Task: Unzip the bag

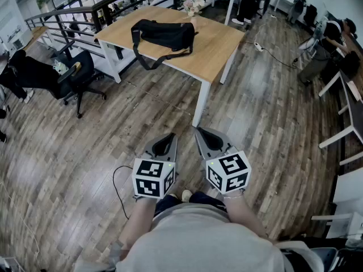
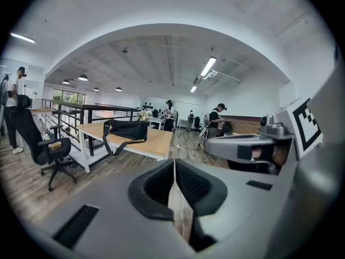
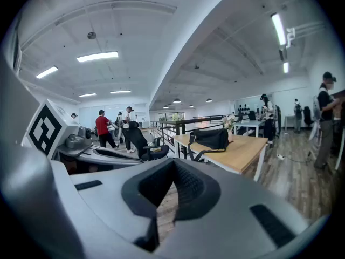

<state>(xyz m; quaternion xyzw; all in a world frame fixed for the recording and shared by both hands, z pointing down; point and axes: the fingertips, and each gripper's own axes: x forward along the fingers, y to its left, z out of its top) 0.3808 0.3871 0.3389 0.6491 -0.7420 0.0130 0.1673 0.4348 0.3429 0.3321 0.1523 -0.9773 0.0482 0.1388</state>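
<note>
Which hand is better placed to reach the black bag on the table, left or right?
Left, narrowly. The bag lies straight ahead of the left tongs in the head view; the right tongs sit further right. Both are shut, empty and far off.

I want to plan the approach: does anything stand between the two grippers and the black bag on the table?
Nothing visible does. Only wooden floor lies between the left gripper, the right gripper and the table, and the black bag lies on it with nothing in front.

Bright ceiling strip lights (image 3: 97, 56); sharp focus; fisheye warp, dark corners.
</note>
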